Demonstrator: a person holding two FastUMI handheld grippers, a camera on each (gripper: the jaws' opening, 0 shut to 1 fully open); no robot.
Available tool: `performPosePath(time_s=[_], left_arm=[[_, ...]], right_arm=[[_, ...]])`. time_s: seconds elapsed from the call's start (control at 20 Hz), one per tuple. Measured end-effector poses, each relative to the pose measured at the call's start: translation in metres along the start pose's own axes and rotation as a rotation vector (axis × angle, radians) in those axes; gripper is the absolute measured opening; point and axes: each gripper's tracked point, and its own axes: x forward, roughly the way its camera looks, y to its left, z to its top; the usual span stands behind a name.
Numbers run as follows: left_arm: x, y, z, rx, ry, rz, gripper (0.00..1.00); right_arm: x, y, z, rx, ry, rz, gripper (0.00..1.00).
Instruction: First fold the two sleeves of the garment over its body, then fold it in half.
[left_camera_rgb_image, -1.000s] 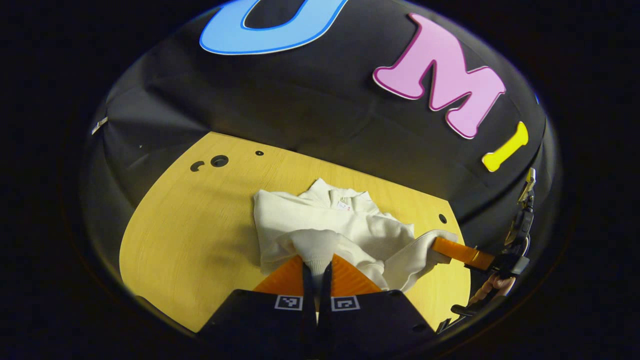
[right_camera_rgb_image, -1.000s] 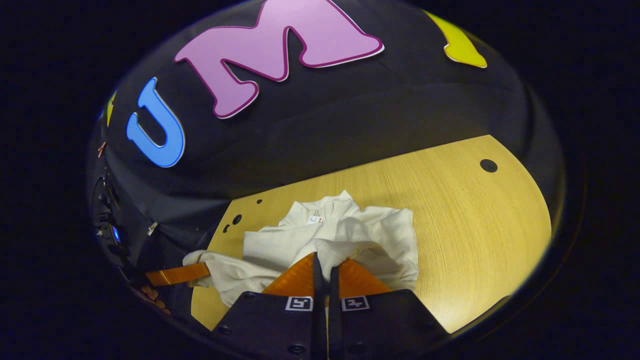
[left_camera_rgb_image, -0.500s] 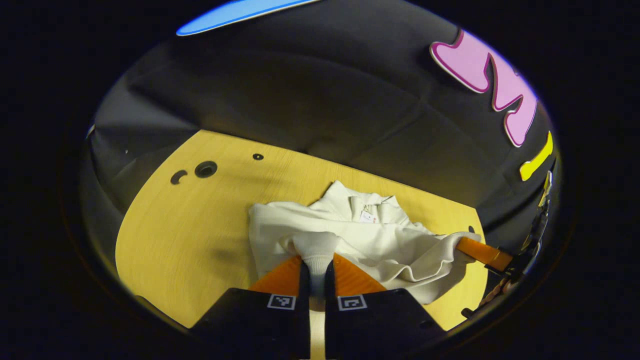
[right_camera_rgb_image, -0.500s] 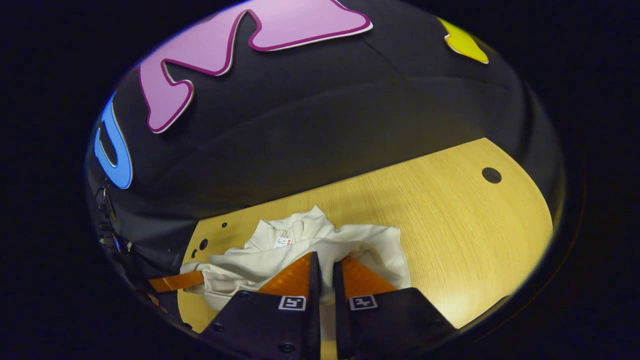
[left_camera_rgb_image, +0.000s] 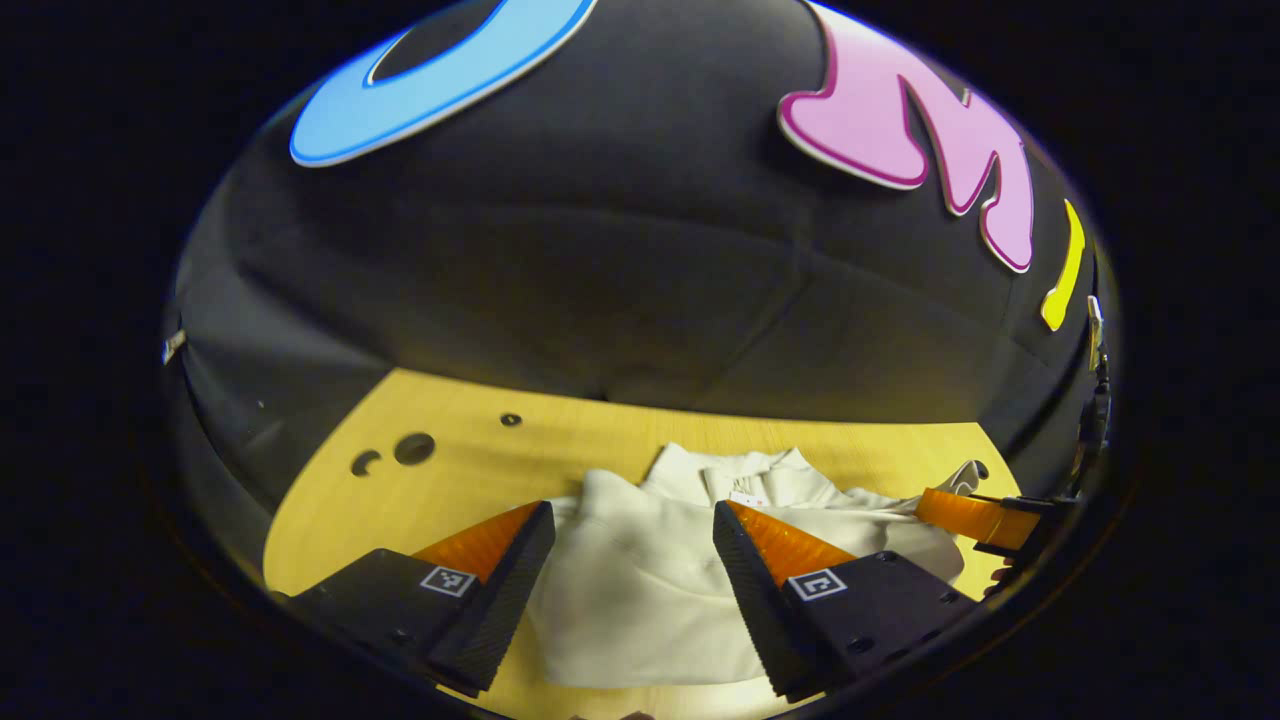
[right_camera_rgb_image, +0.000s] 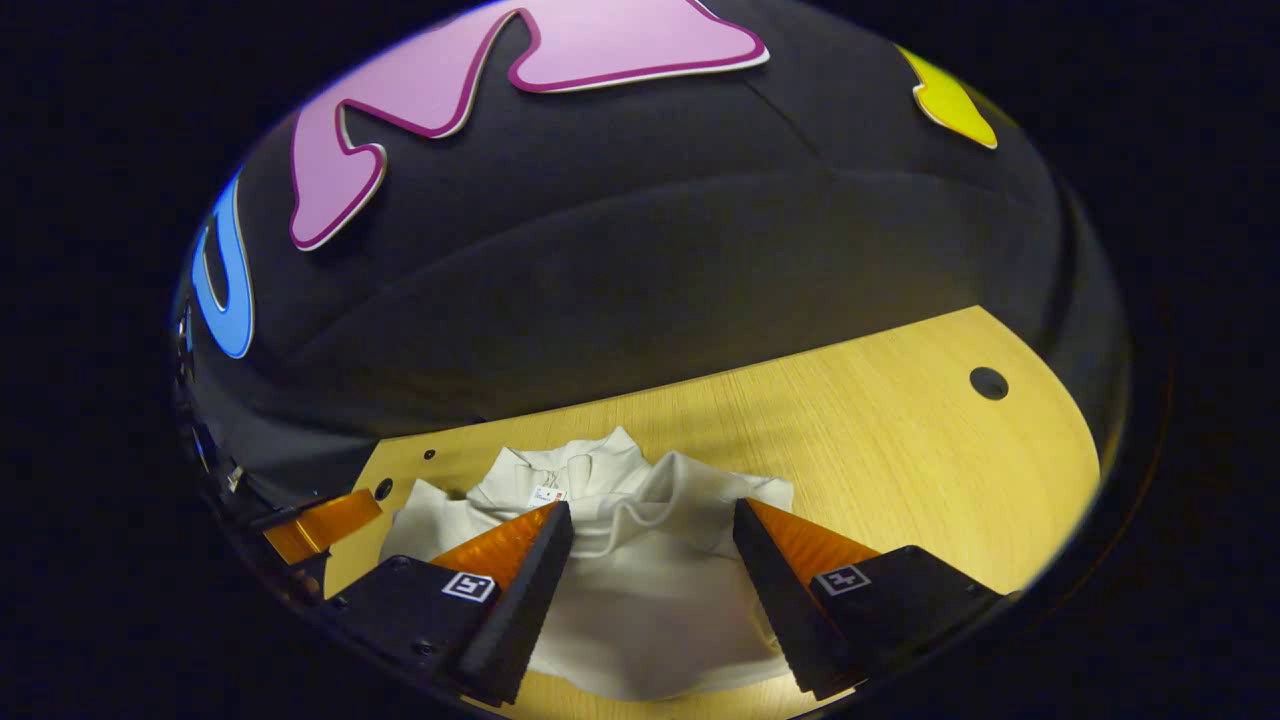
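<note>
A cream-white garment (left_camera_rgb_image: 640, 590) lies folded on the wooden table (left_camera_rgb_image: 470, 450), its collar and small tag (left_camera_rgb_image: 745, 497) toward the far wall. In the left gripper view my left gripper (left_camera_rgb_image: 630, 520) stands open just above the garment's left part, nothing between its fingers. In the right gripper view the same garment (right_camera_rgb_image: 650, 600) lies below my right gripper (right_camera_rgb_image: 650, 515), which is open too, over a rumpled fold near the collar (right_camera_rgb_image: 560, 470). The right gripper's finger (left_camera_rgb_image: 965, 515) shows at the right edge of the left gripper view; the left gripper's finger (right_camera_rgb_image: 320, 522) shows at the left edge of the right gripper view.
The table (right_camera_rgb_image: 900, 450) has small round holes (left_camera_rgb_image: 413, 448) at the far left and one hole (right_camera_rgb_image: 988, 382) at the far right. Black cloth walls the booth behind the table. Bare wood stretches to the right of the garment in the right gripper view.
Both grippers were shut on the garment's edge and have opened, letting it drop onto the body. Both moved forward toward the collar, and the garment now lies flatter.
</note>
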Motion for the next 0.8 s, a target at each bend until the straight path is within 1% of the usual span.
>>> performPosePath(time_s=[0.1,0.35,0.45,0.6,0.7,0.75,0.8], left_arm=[[-0.017,-0.004,0.014,0.015,-0.052,0.001,0.98],[-0.066,-0.011,0.031,0.004,-0.115,-0.025,0.98],[-0.089,-0.013,0.036,0.011,-0.146,-0.042,0.98],[-0.135,-0.014,0.038,0.053,-0.205,-0.052,0.98],[-0.164,-0.016,0.037,0.080,-0.248,-0.057,0.98],[-0.192,-0.020,0.032,0.095,-0.276,-0.078,0.98],[-0.209,-0.023,0.029,0.104,-0.290,-0.088,0.98]], right_arm=[[-0.013,0.000,0.006,-0.022,-0.009,0.003,0.98],[-0.055,-0.002,0.025,-0.137,-0.082,-0.009,0.98],[-0.078,0.000,0.032,-0.153,-0.111,-0.011,0.98],[-0.120,0.002,0.032,-0.140,-0.143,-0.016,0.98],[-0.148,0.003,0.028,-0.155,-0.162,-0.022,0.98],[-0.170,0.006,0.025,-0.165,-0.180,-0.018,0.99],[-0.192,0.008,0.024,-0.186,-0.207,-0.027,0.98]])
